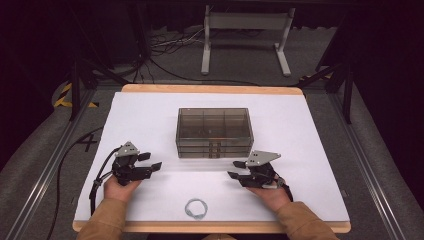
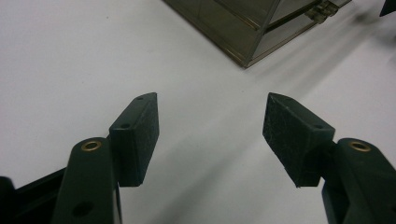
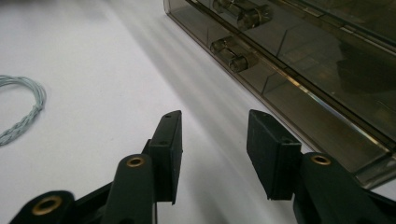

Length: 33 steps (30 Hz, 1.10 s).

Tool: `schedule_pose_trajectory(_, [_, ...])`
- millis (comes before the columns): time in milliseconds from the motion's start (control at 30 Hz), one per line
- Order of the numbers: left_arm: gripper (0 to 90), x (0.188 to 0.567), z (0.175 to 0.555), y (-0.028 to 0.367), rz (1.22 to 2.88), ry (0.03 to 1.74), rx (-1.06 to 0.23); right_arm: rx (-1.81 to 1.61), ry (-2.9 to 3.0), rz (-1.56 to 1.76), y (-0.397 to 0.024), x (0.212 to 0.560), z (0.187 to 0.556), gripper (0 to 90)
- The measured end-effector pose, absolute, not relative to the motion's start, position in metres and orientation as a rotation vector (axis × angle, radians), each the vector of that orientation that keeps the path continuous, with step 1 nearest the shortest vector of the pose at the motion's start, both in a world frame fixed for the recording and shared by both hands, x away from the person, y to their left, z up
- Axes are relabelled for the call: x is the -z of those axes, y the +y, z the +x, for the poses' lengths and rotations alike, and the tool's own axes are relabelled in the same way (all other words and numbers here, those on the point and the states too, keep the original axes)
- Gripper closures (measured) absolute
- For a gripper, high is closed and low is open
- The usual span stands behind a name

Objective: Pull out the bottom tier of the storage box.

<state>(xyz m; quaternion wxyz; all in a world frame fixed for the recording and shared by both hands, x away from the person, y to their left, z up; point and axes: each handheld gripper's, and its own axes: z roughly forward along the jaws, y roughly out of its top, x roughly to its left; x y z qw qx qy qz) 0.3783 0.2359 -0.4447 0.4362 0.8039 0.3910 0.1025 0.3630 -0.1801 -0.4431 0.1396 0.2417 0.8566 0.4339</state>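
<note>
Near edge: coiled pale wire loop (image 1: pixel 196 208) flat on the white sheet, between the two forearms, touched by nothing; also at the far left of the right gripper view (image 3: pixel 21 109).
Left gripper (image 1: pixel 148 164): held low over the sheet, left of centre, jaws spread wide and empty, nothing but bare white surface between the pads (image 2: pixel 139 135); pointed toward the near left corner of the box.
Right gripper (image 1: pixel 236 169): right of centre, near the box's front, jaws partly apart with nothing between them; pads clear of the box wall in the right gripper view.
Box: smoked, see-through compartment box (image 1: pixel 214 132) mid-table, lid down, dividers visible through the top, two small latches (image 3: pixel 233 52) on the near face.
Table: white sheet (image 1: pixel 310 130) over a wooden top, box well apart from the wire loop.
Step in hand: approach, judged; both claws released and aimed at the box front, no contact yet.
Likely aim: opening the lid so the wire loop can go into a compartment, by the look of the layout.
Next move calls for: right jaws eased onto a latch or the lid's front lip; left gripper set against the box's left end to steady it.
Risk: light box sliding away on the smooth sheet if pushed without bracing.
</note>
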Motion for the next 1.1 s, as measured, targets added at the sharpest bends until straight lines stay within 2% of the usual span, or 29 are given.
schedule_pose_trajectory(500, [37.0, 0.444, 0.379, 0.236, 1.995, 0.967, -0.257, -1.149, 2.389, 0.633, -0.153, 0.435, 0.356, 57.0])
schedule_pose_trajectory(767, [37.0, 0.444, 0.378, 0.236, 1.997, 0.968, -0.257, -0.967, 2.368, 0.537, -0.137, 0.432, 0.352, 54.4])
schedule_pose_trajectory(1100, [37.1, 0.444, 0.378, 0.235, 2.002, 0.968, -0.253, -0.735, 2.279, 0.398, -0.111, 0.438, 0.344, 56.0])
